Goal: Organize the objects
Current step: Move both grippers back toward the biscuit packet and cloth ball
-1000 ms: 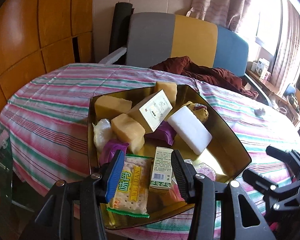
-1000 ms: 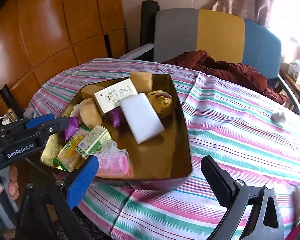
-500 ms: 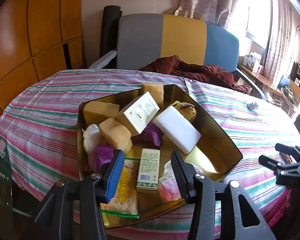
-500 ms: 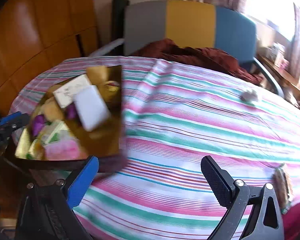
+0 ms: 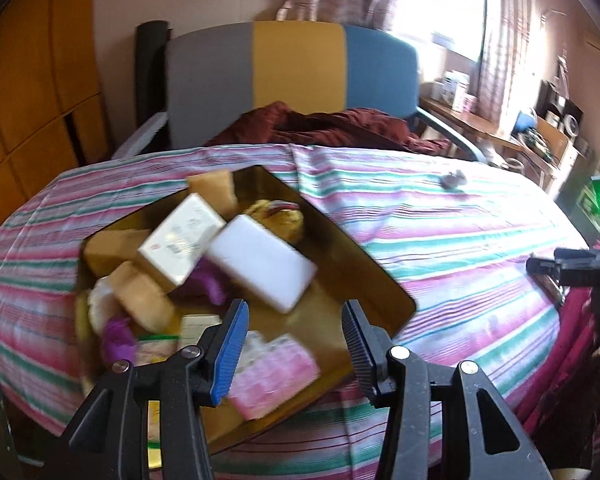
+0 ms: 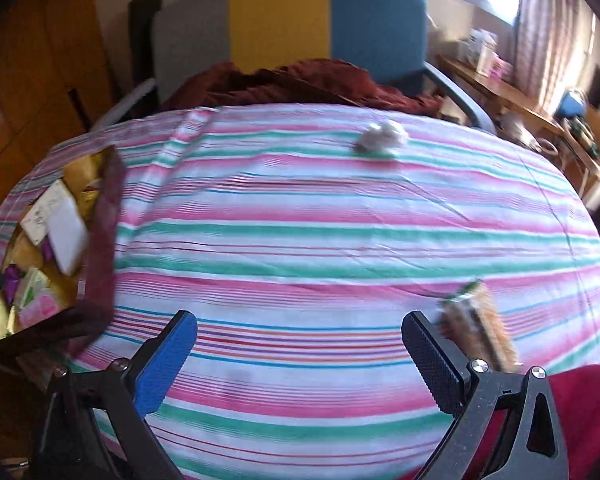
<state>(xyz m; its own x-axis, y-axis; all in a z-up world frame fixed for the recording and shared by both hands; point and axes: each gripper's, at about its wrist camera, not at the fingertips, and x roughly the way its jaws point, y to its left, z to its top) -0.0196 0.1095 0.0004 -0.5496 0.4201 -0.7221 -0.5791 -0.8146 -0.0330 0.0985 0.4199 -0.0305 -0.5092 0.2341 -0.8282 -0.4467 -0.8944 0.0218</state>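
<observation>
Gold tray [image 5: 364,264] below left tool [image 5: 292,344] — tilted down, empty.

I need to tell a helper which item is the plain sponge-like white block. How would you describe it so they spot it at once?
On the striped tablecloth sits a gold tray heaped with small packages. The white block lies near the tray's middle, beside a printed cream box. Unlike its neighbours, it is bare white, with no label or wrapper.
</observation>
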